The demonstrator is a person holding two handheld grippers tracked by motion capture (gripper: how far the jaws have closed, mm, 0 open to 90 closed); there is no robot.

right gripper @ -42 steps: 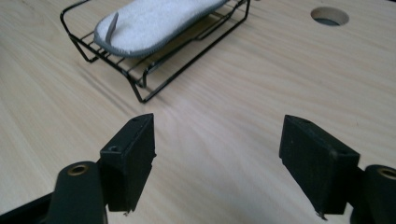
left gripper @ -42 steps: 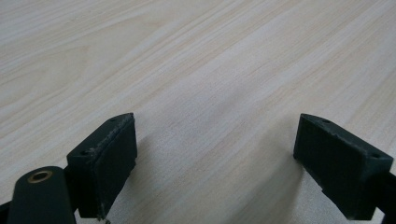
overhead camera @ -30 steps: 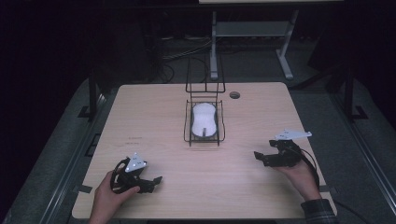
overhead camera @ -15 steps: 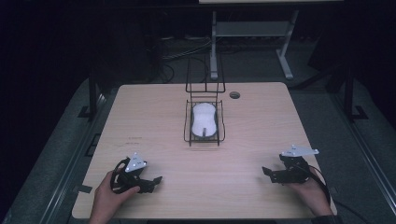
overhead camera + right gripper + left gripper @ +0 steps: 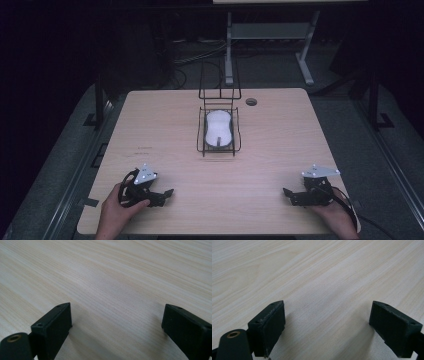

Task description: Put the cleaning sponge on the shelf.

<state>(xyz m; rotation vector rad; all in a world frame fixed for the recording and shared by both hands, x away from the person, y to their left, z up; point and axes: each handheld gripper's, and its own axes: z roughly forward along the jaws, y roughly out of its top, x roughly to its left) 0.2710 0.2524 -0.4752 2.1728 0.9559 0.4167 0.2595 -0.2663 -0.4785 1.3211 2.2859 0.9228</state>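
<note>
A black wire basket (image 5: 219, 148) stands at the middle of the light wooden table (image 5: 280, 130), with a white oval object (image 5: 219, 128) lying inside it. My left gripper (image 5: 167, 194) rests near the table's front left corner, held by a hand, jaws wide apart with nothing between them. My right gripper (image 5: 289, 195) rests near the front right corner, also open and empty. In the left gripper view the left gripper (image 5: 327, 327) has only bare wood between its fingers. In the right gripper view the right gripper (image 5: 116, 330) likewise frames bare wood.
A tall wire frame (image 5: 219, 80) rises behind the basket. A round cable hole (image 5: 251, 101) lies at the table's back edge. Behind the table stand a white desk leg (image 5: 229, 45) and cables on a dark floor.
The right gripper has moved back toward the front right corner and down onto the table. The left gripper has stayed in place.
</note>
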